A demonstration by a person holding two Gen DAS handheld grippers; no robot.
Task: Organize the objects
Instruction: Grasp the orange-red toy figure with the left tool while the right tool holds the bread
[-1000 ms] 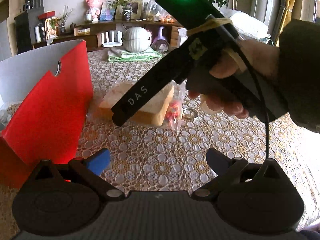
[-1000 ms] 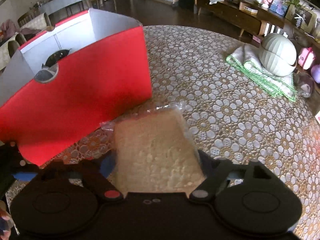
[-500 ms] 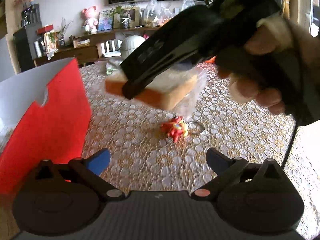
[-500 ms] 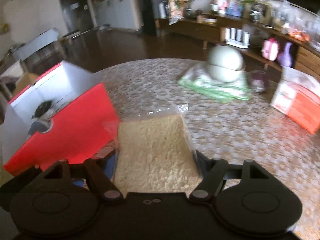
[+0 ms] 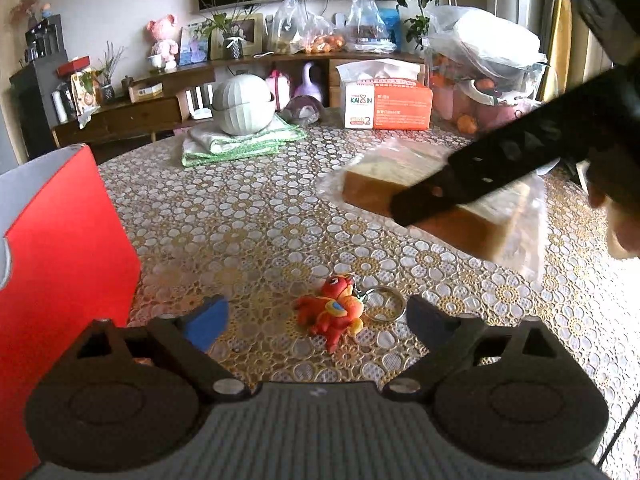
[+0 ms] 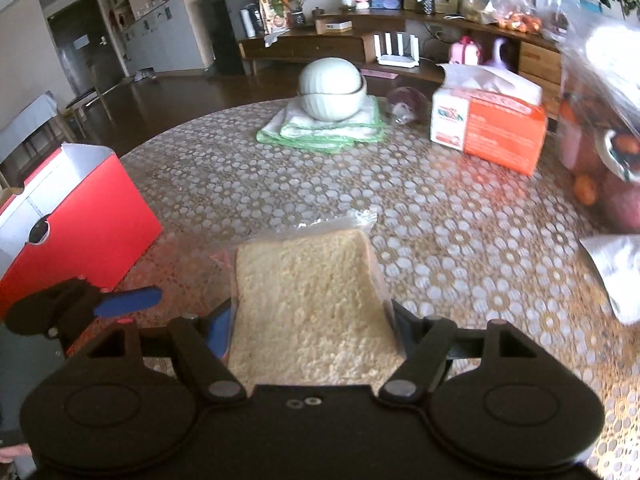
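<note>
My right gripper (image 6: 312,320) is shut on a bagged slice of bread (image 6: 312,300) and holds it above the table. In the left wrist view the bread (image 5: 384,184) hangs in the air at the right, with the right gripper's black body (image 5: 500,164) across it. My left gripper (image 5: 316,316) is open and empty, low over the table. A small red toy keychain (image 5: 334,312) with a metal ring lies on the tablecloth between its fingers. The open red box (image 5: 60,248) stands at the left; it also shows in the right wrist view (image 6: 80,224).
At the table's far side are a grey-white lidded bowl (image 5: 242,104) on a green-edged towel (image 5: 240,142), an orange tissue pack (image 5: 386,106) and plastic bags of fruit (image 5: 484,76). A white crumpled bag (image 6: 616,272) lies at the right. The lace tablecloth (image 5: 248,216) covers the round table.
My right gripper has lifted the bread off the table and carried it right, away from the red box. That uncovered the red keychain, which now lies between my left gripper's fingers.
</note>
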